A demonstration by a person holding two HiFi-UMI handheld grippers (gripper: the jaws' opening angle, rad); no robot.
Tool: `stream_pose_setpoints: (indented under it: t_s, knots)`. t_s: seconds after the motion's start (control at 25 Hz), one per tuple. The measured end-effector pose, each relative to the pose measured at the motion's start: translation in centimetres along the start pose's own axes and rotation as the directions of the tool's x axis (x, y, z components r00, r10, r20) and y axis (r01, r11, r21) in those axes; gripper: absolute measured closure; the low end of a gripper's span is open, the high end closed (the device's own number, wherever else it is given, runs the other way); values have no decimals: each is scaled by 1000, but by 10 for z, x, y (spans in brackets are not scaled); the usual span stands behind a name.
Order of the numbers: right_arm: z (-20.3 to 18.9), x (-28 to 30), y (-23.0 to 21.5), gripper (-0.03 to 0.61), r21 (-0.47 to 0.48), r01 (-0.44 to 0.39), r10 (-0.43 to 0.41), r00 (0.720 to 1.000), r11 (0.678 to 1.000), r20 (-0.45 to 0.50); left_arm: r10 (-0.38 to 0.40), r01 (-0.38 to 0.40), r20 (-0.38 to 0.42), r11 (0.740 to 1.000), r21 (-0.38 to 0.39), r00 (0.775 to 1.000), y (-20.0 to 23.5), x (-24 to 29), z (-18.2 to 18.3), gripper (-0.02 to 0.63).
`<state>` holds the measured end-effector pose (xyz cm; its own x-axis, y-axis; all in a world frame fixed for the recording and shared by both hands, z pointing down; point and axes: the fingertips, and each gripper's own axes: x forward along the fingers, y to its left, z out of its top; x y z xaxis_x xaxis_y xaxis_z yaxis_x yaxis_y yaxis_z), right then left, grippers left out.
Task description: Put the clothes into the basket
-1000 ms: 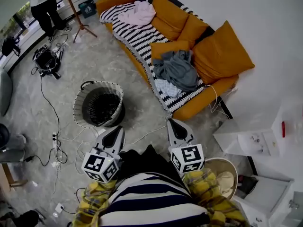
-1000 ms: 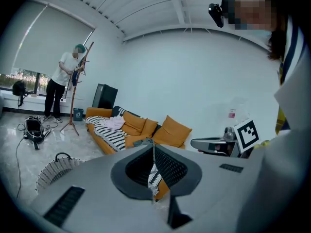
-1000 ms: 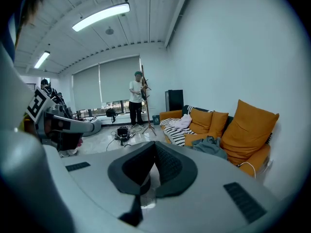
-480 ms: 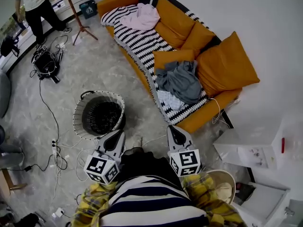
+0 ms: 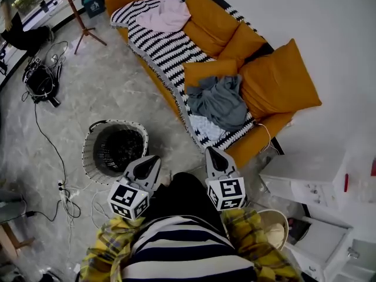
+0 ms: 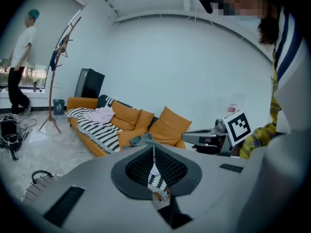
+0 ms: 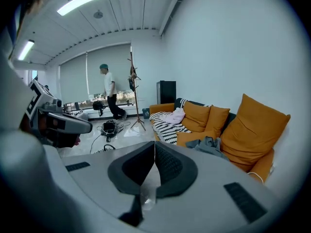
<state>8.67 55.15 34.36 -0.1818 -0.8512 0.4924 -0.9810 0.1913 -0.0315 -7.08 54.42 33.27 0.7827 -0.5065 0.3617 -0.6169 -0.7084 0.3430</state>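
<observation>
Floor (image 5: 117, 87); left gripper (image 5: 154, 159), right gripper (image 5: 211, 152) abreast.

Sofa (image 5: 279, 78): orange cloth, matt, close weave.
Blanket (image 5: 158, 43): black-and-white striped knit, coarse, fringed at the edge.
Grey garment (image 5: 222, 101): soft cloth, matt, crumpled.
Pink garment (image 5: 169, 13): thin soft cloth, matt.
Basket (image 5: 86, 151): pale woven wall, rough; dark inside, probably a cloth lining, too small to be sure.
Floor (image 5: 111, 87): pale marbled stone or tile, smooth, slight sheen.
Left gripper (image 5: 153, 160): grey plastic shell, matt; pads (image 6: 138, 166) black, ribbed, rubbery look.
Right gripper (image 5: 212, 153): same grey matt plastic, same black ribbed pads (image 7: 170, 164).
Sleeve (image 5: 258, 234): yellow checked cloth, soft, flannel-like.
Wall (image 5: 329, 34): white, matt, smooth.
Coat stand (image 5: 73, 10): reddish wood, smooth.
</observation>
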Motion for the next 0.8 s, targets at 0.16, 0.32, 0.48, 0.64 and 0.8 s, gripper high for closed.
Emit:
stream_pose_setpoints:
  t_s: [0.16,0.32,0.48,0.64,0.8]
  knots:
    - [-4,15,-16,554,17,-5,5,999,1000,-33,-54,54,-19,999,9,998,-2,32,5,591]
    - [-13,38,-40,552,27,-23,25,998,999,-65,-76,77,-43,997,24,996,-4,66,9,591]
    - [-20,65,-69,551,-18,-26,24,995,999,-97,-48,48,-48,999,10,998,1,94,13,590]
    - [-32,94,-107,456,-21,-61,57,988,998,-147,-42,41,-104,999,-12,994,3,133,10,589]
    - [-51,128,-150,414,-23,-71,65,979,997,-192,-24,20,-154,999,-31,988,8,173,2,589]
